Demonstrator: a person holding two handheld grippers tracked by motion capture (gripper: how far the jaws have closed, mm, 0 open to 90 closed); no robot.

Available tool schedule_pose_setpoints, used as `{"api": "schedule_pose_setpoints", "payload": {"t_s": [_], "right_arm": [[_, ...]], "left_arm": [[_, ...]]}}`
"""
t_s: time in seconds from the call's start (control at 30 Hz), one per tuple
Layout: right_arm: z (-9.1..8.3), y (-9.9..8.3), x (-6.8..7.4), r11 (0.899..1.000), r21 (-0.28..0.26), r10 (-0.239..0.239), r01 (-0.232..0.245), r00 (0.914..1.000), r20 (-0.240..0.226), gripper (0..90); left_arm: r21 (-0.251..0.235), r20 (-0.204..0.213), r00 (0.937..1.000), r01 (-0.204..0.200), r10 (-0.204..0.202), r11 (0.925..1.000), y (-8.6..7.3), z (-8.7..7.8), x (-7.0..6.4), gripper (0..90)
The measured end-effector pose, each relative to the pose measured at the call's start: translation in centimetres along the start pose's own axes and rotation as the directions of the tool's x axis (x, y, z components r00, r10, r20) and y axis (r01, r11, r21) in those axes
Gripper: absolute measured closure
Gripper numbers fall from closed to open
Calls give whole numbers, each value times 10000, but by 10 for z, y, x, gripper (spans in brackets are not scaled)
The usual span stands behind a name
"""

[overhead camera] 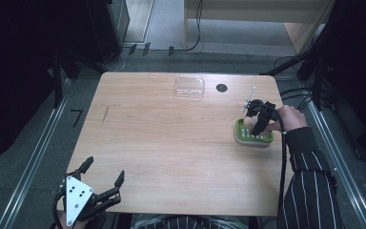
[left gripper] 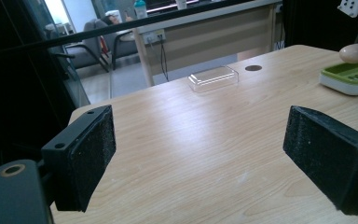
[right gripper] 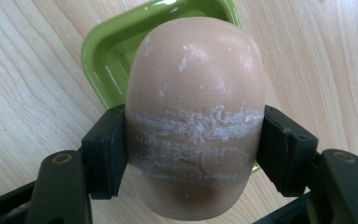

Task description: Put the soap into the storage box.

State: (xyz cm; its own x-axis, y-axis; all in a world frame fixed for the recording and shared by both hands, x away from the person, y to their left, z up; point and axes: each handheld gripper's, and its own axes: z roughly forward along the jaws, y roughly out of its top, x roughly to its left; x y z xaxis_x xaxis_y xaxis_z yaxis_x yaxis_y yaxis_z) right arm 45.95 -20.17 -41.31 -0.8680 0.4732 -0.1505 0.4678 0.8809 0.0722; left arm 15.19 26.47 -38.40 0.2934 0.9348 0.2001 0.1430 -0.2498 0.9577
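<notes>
A peach-coloured bar of soap (right gripper: 196, 93), scuffed white across its middle, is clamped between the jaws of my right gripper (right gripper: 196, 149). It hangs just above a green soap dish (right gripper: 107, 51) with a white base. In the high view the right gripper (overhead camera: 256, 125) is over the dish (overhead camera: 241, 133) near the table's right edge. My left gripper (overhead camera: 106, 168) sits at the near left corner, jaws wide apart and empty. From the left gripper view (left gripper: 214, 158), the soap (left gripper: 356, 52) and dish (left gripper: 349, 77) show far off to the right.
A clear plastic box (overhead camera: 189, 88) lies near the far edge of the wooden table (overhead camera: 171, 143), with a round black hole (overhead camera: 221, 88) to its right. Cables and dark stands surround the table.
</notes>
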Motion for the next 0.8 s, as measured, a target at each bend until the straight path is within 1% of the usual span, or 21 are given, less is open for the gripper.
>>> {"api": "schedule_pose_setpoints", "payload": {"t_s": [0.07,0.3,0.37,0.43,0.5,0.6,0.7,0.8], "right_arm": [[2,0,-1,10000,25,-10,10,10000,-59,330],[9,0,-5,9994,40,-332,332,9993,-152,330],[11,0,-7,9995,59,-299,300,9994,-183,330],[13,0,-7,9990,97,-445,446,9990,-28,330],[14,0,-7,9984,80,-558,558,9984,1,330],[17,2,-8,9980,7,-625,625,9980,-80,330],[19,5,-8,9971,107,-758,759,9970,-154,329],[21,5,-9,9962,79,-865,867,9960,-238,329]], "left_arm": [[18,-7,10000,-22,22,10000,0,-1,0,96],[38,-133,9999,-1,2,10000,-1,-4,1,96],[50,-162,9999,-19,20,10000,-1,-5,1,96],[54,-216,9998,19,-18,10000,-2,-7,2,96],[68,-245,9997,39,-37,10000,-2,-8,2,96],[92,-306,9995,24,-21,10000,-2,-9,2,96],[109,-370,9993,65,-61,9999,-3,-11,3,96],[112,-422,9991,82,-77,9999,-3,-13,3,96]]}}
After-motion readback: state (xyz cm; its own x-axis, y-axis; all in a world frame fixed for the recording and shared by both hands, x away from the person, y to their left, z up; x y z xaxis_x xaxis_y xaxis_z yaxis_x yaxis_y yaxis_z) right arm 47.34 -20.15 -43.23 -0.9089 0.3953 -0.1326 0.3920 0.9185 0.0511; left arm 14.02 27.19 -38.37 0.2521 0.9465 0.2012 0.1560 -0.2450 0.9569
